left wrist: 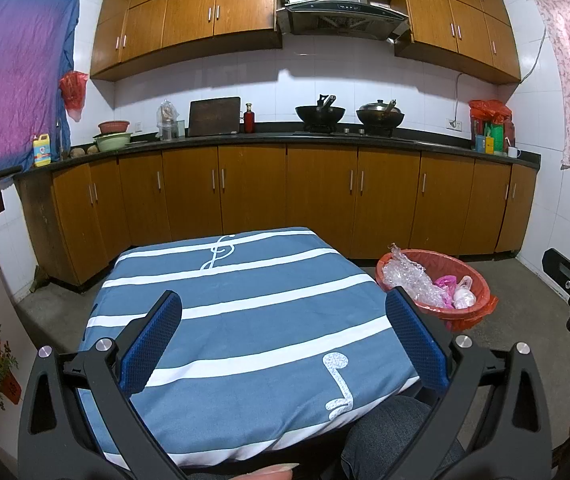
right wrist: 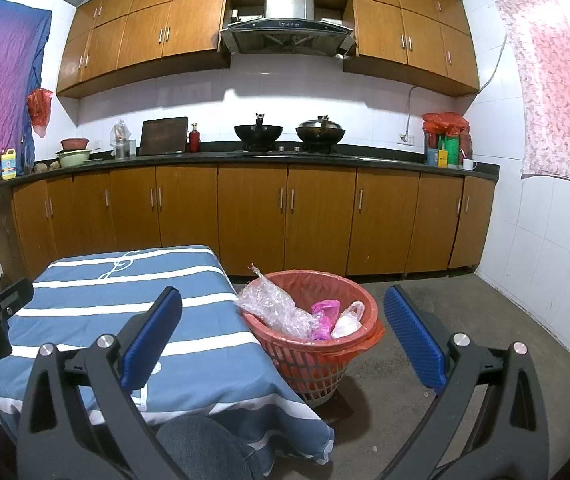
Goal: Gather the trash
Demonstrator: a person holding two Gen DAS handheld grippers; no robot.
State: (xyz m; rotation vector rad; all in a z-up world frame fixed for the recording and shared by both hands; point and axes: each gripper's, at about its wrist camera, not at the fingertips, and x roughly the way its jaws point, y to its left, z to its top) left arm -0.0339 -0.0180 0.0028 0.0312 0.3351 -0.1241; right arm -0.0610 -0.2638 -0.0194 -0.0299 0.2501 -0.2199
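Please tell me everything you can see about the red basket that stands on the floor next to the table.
The red basket is a round plastic bin with latticed walls, wider at the rim than at the base. A red-orange liner bag is folded over its rim. It stands upright on the grey floor, close against the corner of the striped tablecloth. Inside lie crumpled clear bubble wrap, a pink bag and a whitish bag. Neither gripper touches it.

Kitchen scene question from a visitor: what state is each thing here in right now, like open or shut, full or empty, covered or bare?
Left gripper: open, holding nothing.
Right gripper: open, holding nothing.
Trash basket: upright on the floor beside the table, lined with a red bag, partly filled.
Bubble wrap: in the basket, sticking out over the rim.
Table: covered by a striped cloth, nothing on it.
Lower cabinets: doors shut.
Right wok: lid on.
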